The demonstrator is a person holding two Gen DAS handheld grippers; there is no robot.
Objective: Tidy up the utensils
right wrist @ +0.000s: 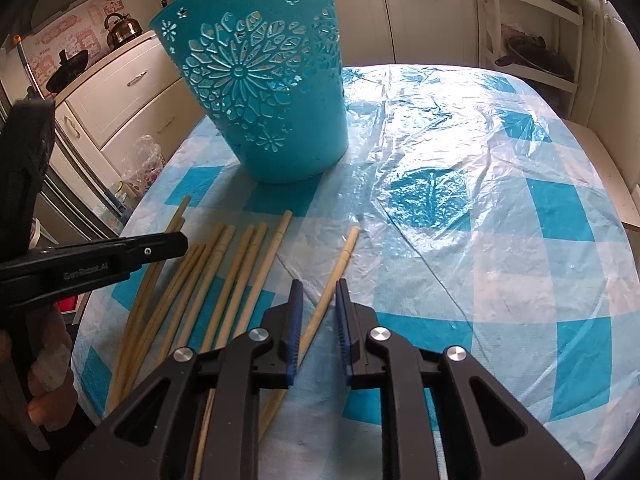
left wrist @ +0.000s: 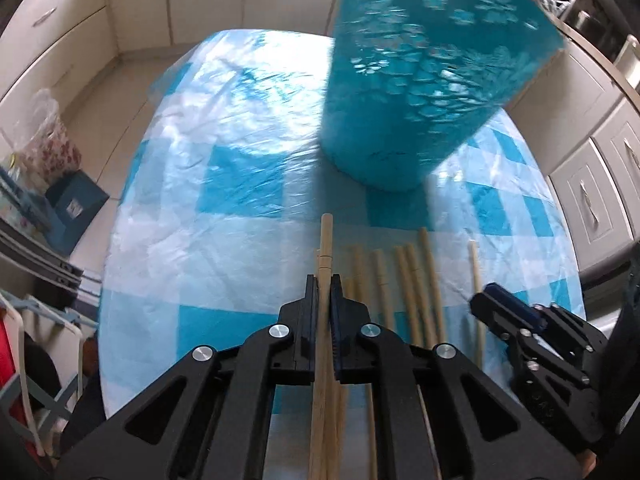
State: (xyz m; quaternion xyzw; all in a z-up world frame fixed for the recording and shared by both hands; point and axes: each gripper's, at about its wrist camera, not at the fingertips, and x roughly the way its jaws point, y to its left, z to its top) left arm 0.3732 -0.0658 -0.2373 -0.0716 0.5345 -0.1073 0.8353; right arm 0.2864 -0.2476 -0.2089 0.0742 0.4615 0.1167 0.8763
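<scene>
In the left wrist view my left gripper (left wrist: 324,280) is shut on a pale wooden chopstick (left wrist: 326,240), which sticks out ahead of the jaws and points toward the teal cut-out basket (left wrist: 420,80). Several more chopsticks (left wrist: 408,280) lie side by side on the table just to its right. My right gripper (right wrist: 319,284) is open low over the table. A single chopstick (right wrist: 344,252) lies on the cloth between its blue pads, and the pads do not press it. The basket (right wrist: 272,92) stands upright beyond the loose chopsticks (right wrist: 224,280).
The table (right wrist: 480,240) has a blue-and-white checked cloth under clear plastic. Cream cabinets (right wrist: 132,92) ring the room, with a kettle (right wrist: 122,26) on the counter. A white shelf rack (right wrist: 532,40) stands far right. A hand (right wrist: 48,360) holds the left gripper (right wrist: 182,242).
</scene>
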